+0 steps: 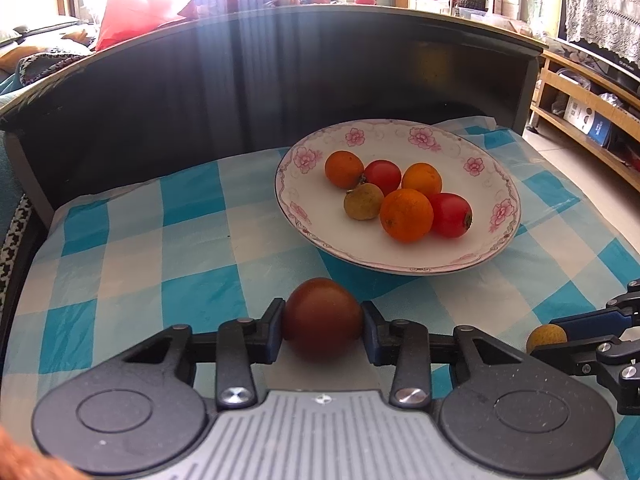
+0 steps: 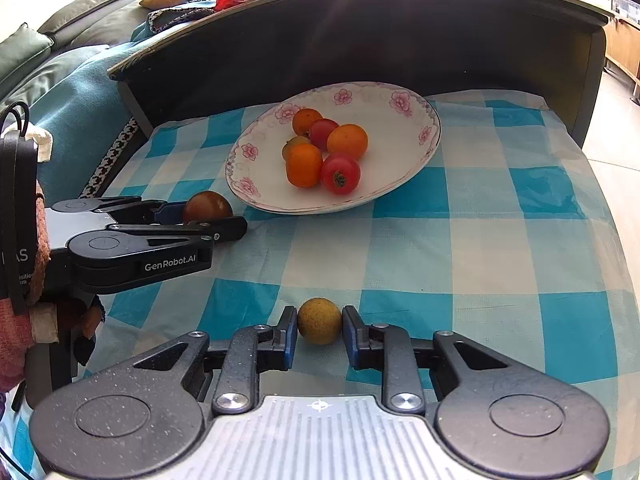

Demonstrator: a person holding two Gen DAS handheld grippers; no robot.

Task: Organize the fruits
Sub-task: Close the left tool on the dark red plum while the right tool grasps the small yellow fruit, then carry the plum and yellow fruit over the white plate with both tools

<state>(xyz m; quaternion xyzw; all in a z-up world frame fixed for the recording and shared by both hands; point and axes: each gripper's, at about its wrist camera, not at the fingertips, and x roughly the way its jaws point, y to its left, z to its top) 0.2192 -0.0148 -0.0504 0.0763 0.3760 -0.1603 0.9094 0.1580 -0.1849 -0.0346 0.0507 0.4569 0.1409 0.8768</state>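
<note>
A white plate (image 1: 496, 184) with pink flowers holds several fruits: oranges (image 1: 406, 215), red tomatoes (image 1: 450, 209) and a tan longan (image 1: 361, 201). It also shows in the right wrist view (image 2: 400, 160). My left gripper (image 1: 322, 320) is shut on a dark red tomato (image 1: 322, 316), just short of the plate; the same tomato shows in the right wrist view (image 2: 207, 206). My right gripper (image 2: 319, 330) has its pads against a tan longan (image 2: 319, 321) on the cloth, to the right of the left gripper.
A blue and white checked cloth (image 2: 480, 240) covers the surface. A dark curved backboard (image 1: 280, 80) stands behind the plate. A wooden shelf (image 1: 580, 120) is at the right, a sofa (image 2: 60, 40) at the left.
</note>
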